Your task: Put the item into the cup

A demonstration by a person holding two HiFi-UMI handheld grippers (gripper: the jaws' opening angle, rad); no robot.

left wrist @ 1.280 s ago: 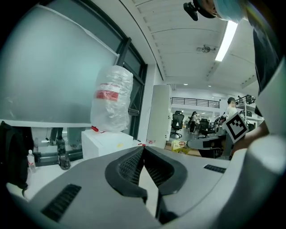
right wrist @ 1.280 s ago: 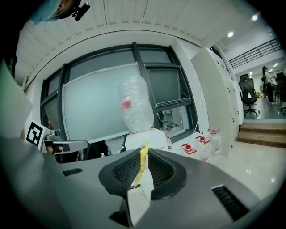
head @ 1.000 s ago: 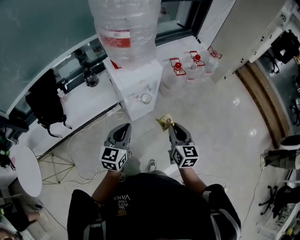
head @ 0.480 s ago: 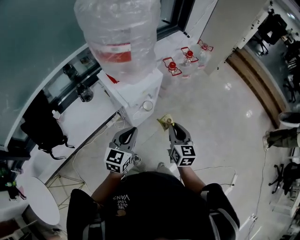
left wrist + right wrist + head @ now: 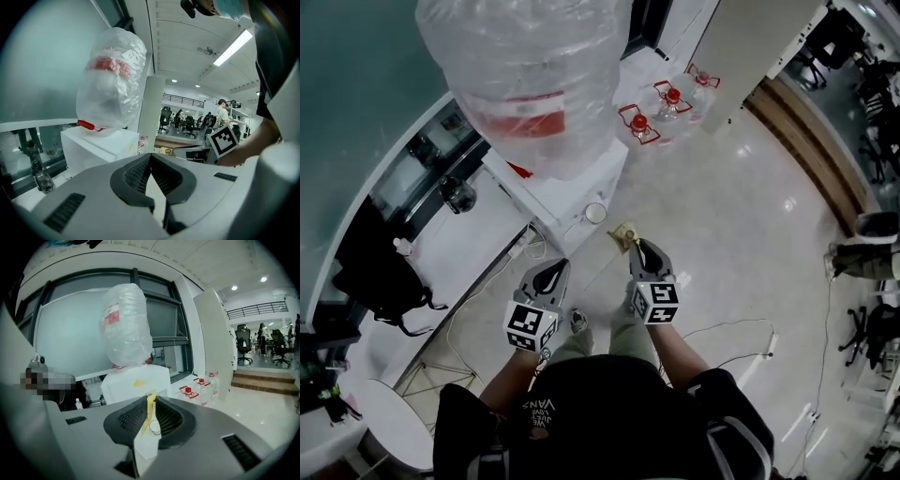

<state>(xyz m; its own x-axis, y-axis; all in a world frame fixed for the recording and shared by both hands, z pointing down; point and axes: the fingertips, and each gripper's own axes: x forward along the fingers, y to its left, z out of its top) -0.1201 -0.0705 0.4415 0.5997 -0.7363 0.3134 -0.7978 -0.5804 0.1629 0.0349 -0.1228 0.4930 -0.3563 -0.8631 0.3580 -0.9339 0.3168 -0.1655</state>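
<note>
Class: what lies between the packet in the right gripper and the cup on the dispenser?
Nothing: the head view shows only bare floor between the yellow packet and the cup.

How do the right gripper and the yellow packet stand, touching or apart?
Touching. The right gripper view shows the right gripper with its jaws closed on the thin yellow packet, which stands edge-on between them.

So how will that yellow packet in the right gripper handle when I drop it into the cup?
Probably light and floppy: the packet shows edge-on as a thin strip pinched in the right gripper. It likely needs careful aiming, since the cup at the dispenser looks small.
</note>
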